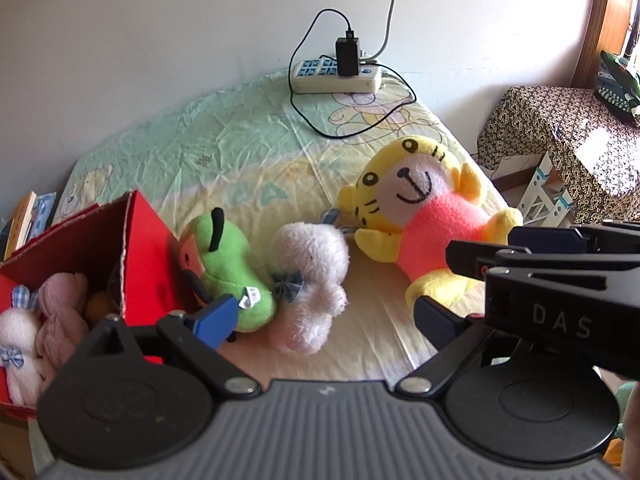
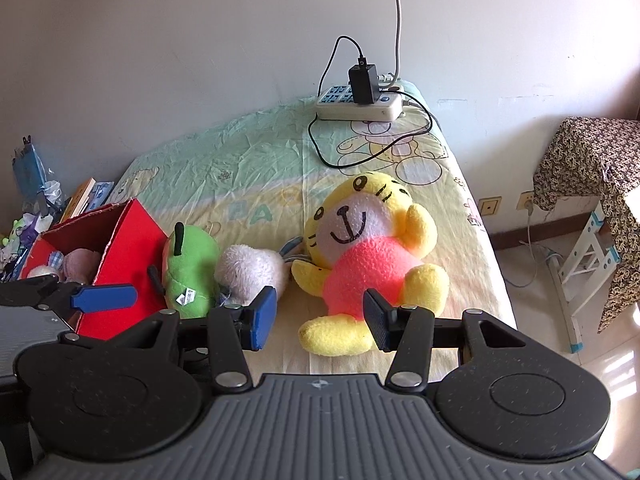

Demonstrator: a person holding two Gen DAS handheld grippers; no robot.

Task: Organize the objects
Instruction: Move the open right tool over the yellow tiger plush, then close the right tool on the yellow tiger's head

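Open left gripper [image 1: 320, 320], red box [image 1: 148, 252] holding plush toys [image 1: 60, 308]

Both cameras ride just behind their own jaws and look steeply down along them onto the bed [image 1: 372, 344], close enough that each mount fills the lower part of its view. The left view sits nearer the red box [image 1: 148, 248], seeing into it. The right view stands a little further right, taking in more floor [image 2: 532, 300]. Both share the yellow tiger toy [image 2: 360, 256], the green toy [image 1: 232, 268], the white plush [image 2: 248, 272] and the power strip [image 1: 336, 76] by the far wall (each view also catches the other gripper at its edge).
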